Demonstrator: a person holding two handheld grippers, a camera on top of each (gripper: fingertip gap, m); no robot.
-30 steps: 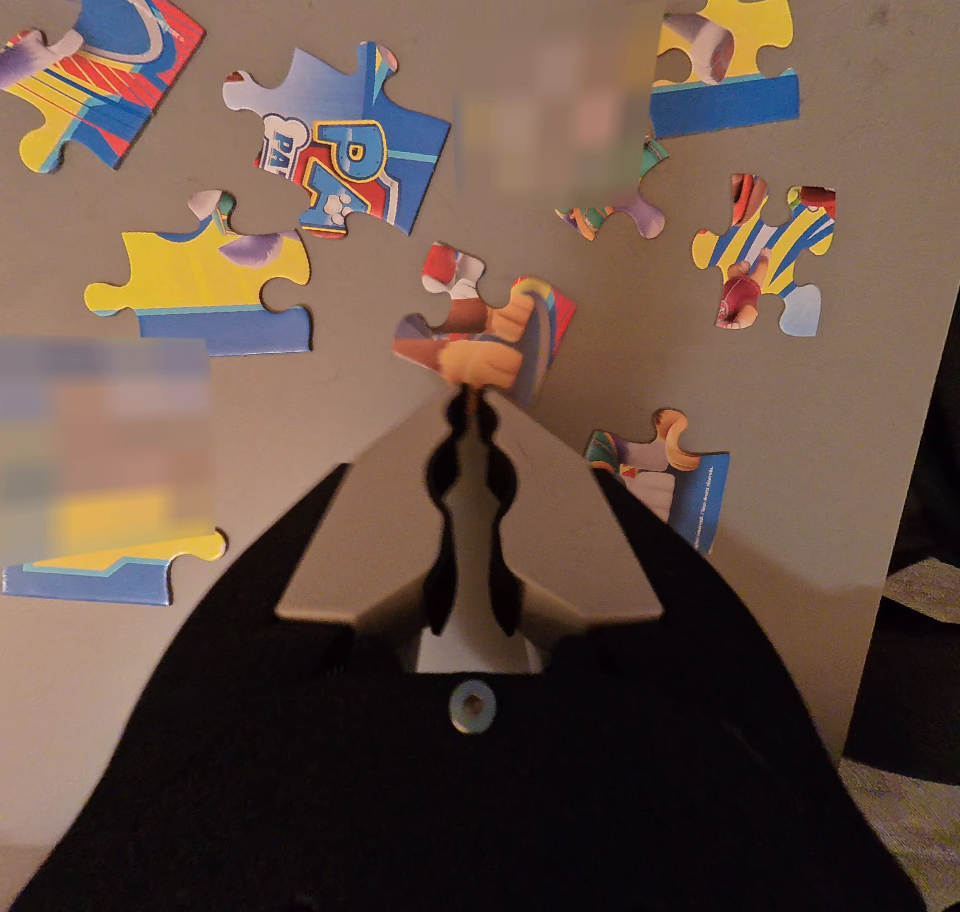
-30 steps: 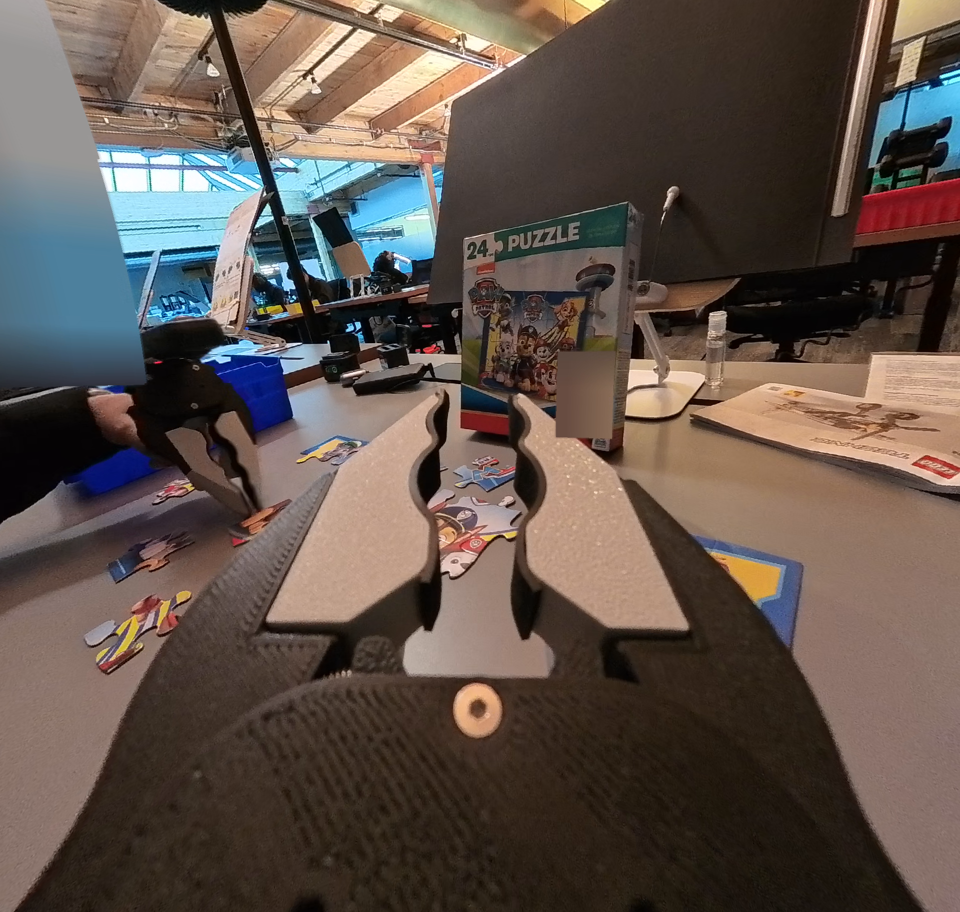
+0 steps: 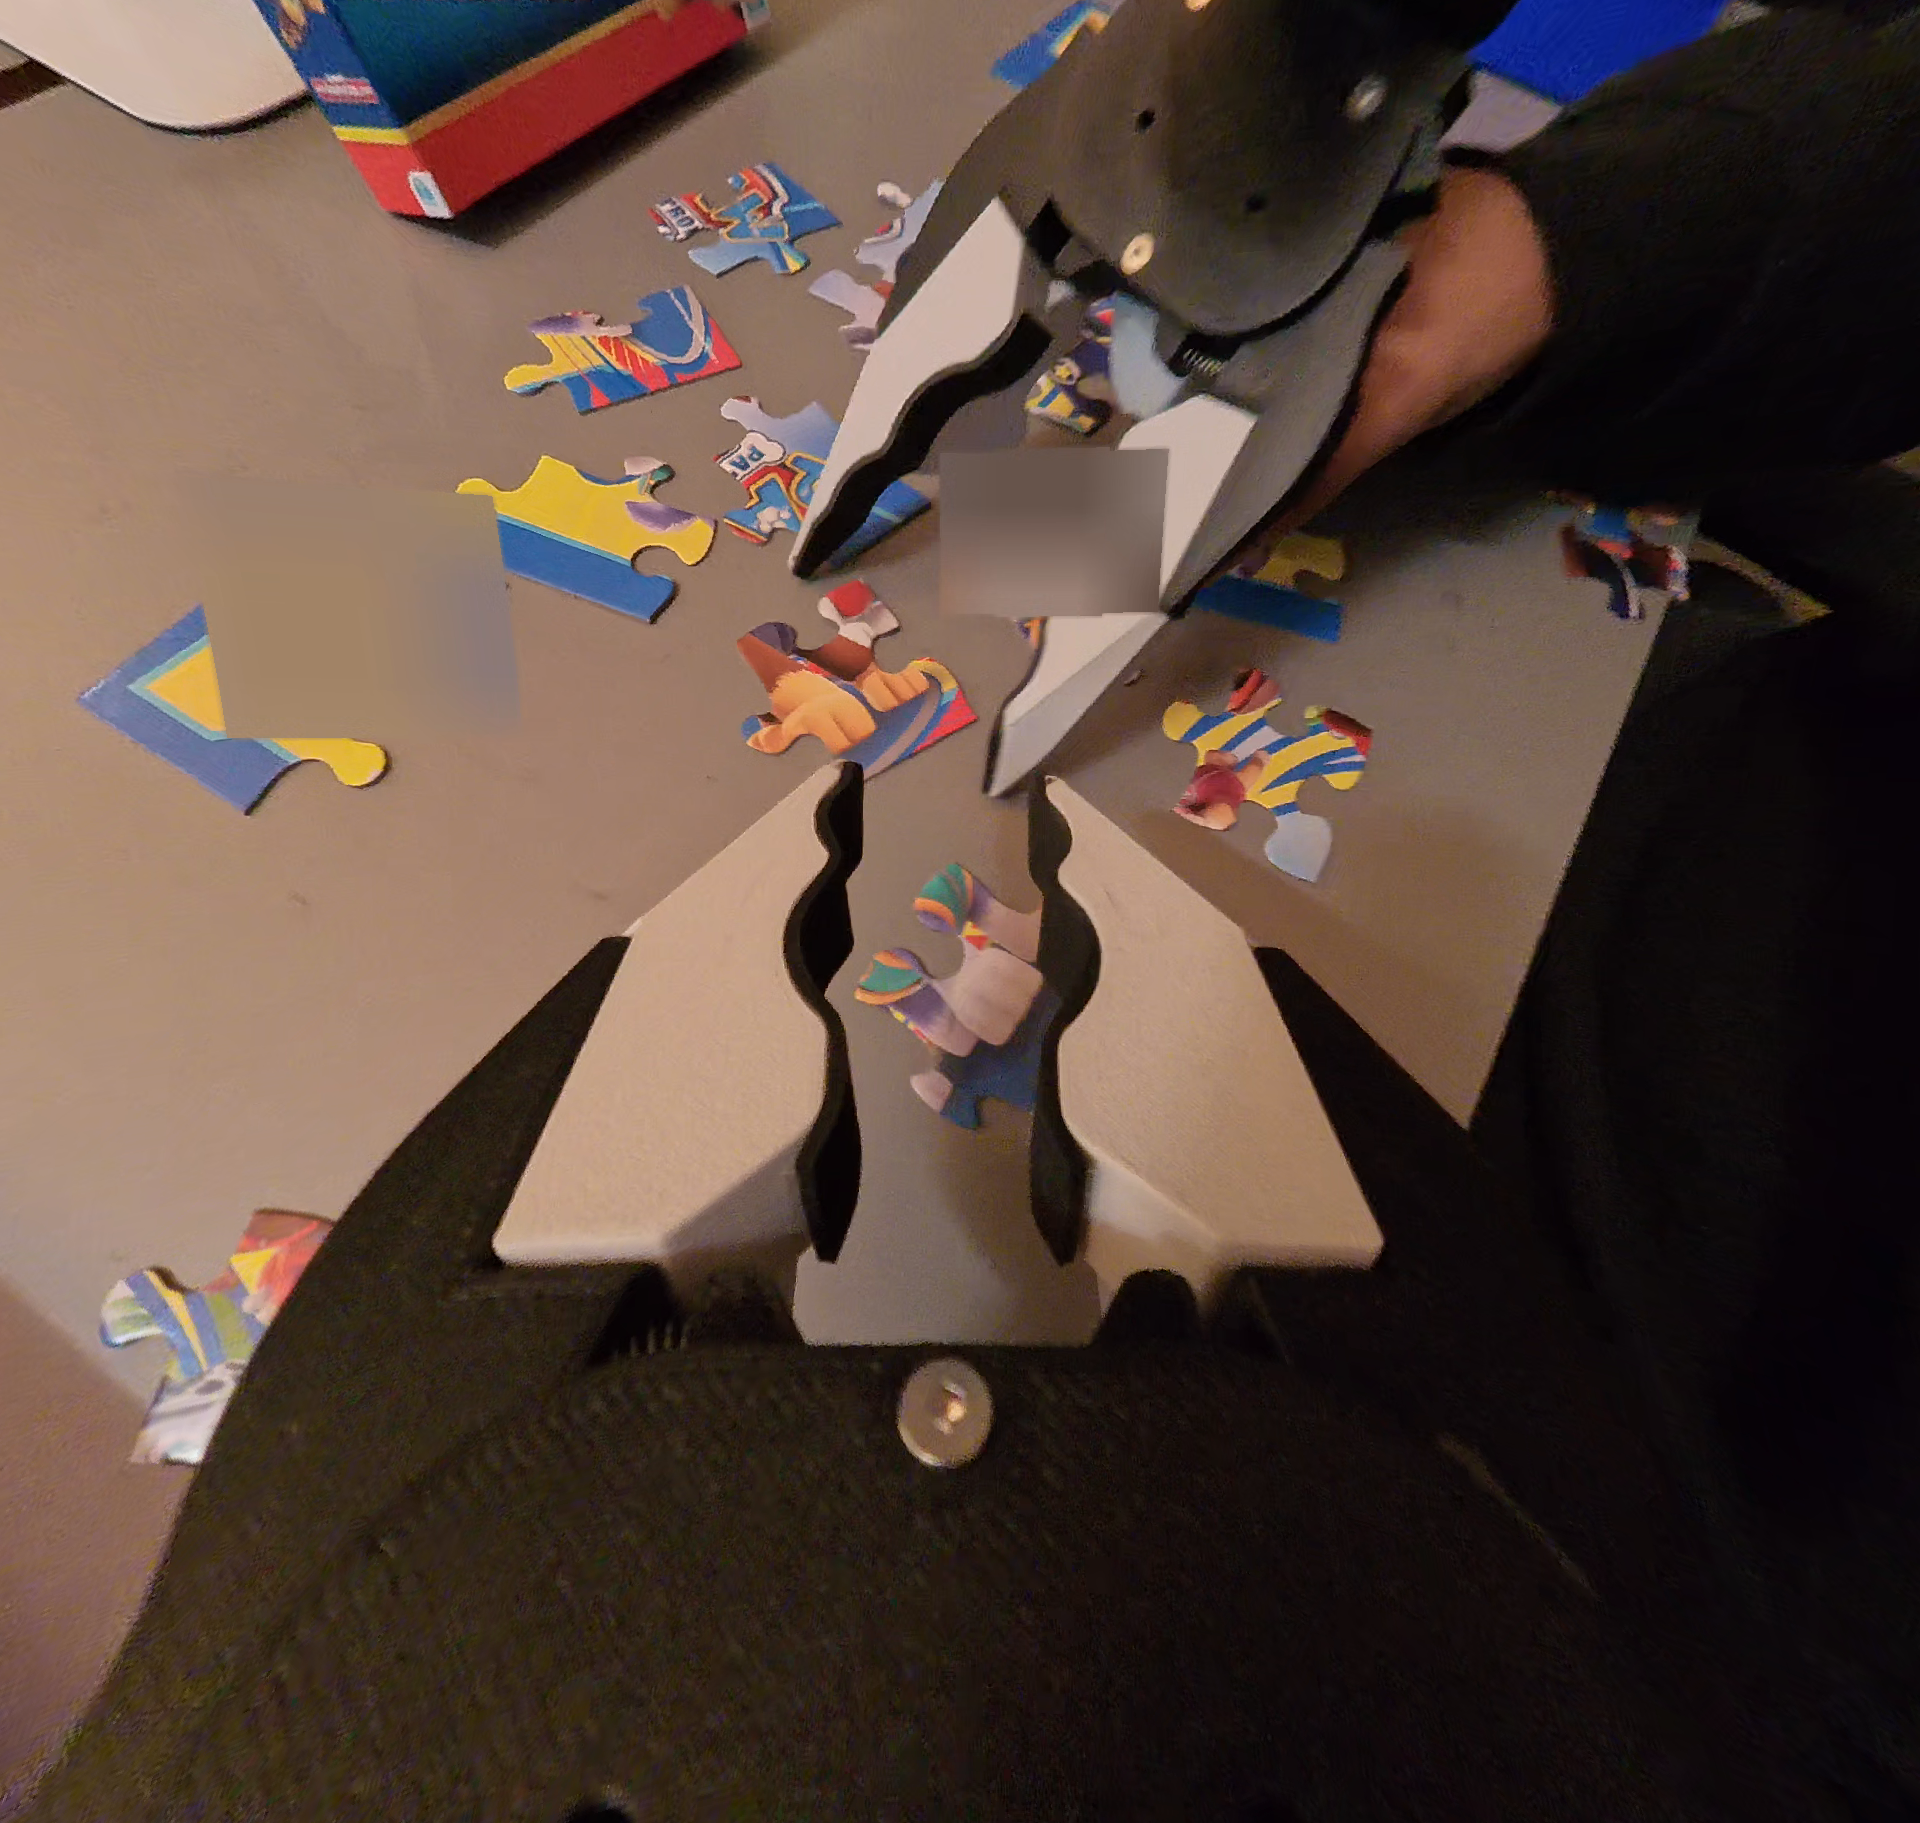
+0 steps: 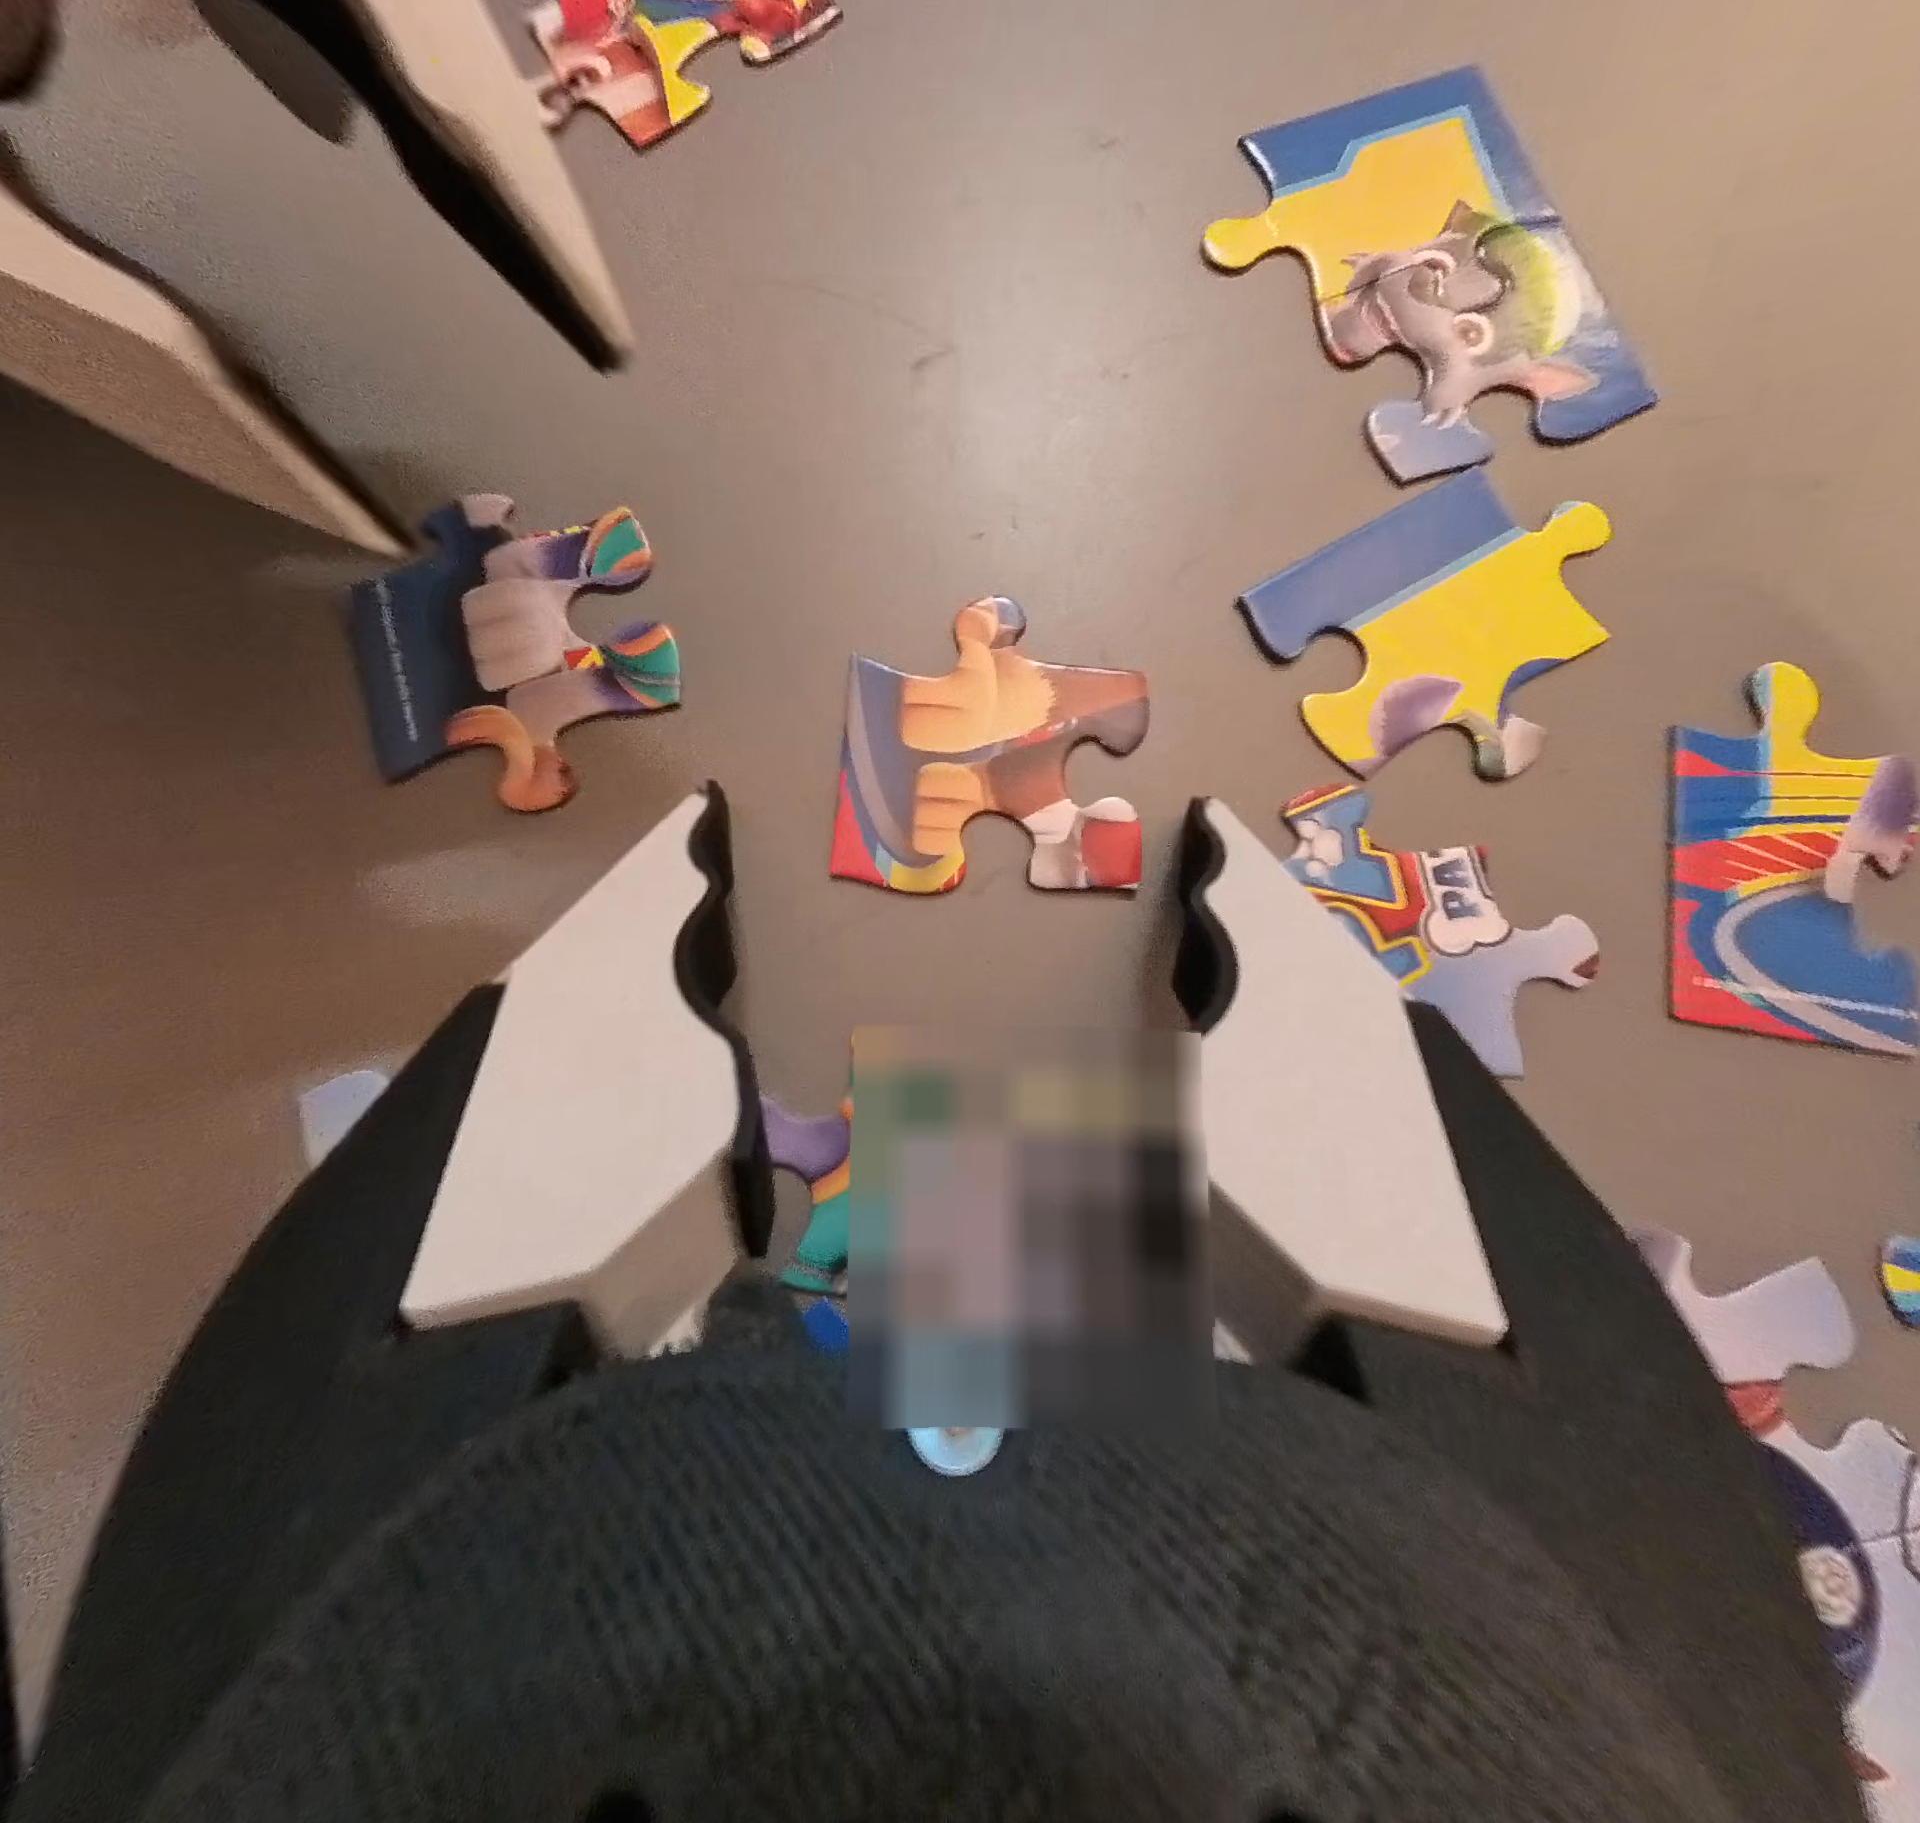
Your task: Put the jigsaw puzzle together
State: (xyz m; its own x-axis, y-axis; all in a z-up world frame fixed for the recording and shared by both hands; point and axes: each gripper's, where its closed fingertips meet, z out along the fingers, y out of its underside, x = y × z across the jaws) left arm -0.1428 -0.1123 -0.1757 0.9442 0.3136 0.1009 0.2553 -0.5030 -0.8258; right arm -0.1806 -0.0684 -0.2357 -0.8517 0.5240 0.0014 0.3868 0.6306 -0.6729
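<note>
We see a gray table point(image 3: 312, 942) with puzzle pieces lying flat and spread apart, picture side up, likely so each one is easy to see and pick. Far left lies a blue and yellow corner piece point(image 3: 239, 724). Up behind it stands a red and blue puzzle box point(image 3: 488, 80). It has writing on it, and some pieces do too, but we leave the words out.

In the middle our left gripper point(image 3: 945, 786) has its claw a little apart with nothing in it. Below it on the table lies a piece with a teal and purple pattern point(image 3: 961, 994). Just past its tips lies the piece with orange paws point(image 3: 857, 687).

To the right, our right gripper point(image 4: 951, 812) has its claw wide apart and empty. It hangs just above that same paw piece point(image 4: 987, 755), not touching. A striped yellow and blue piece point(image 3: 1262, 765) lies farther right.
</note>
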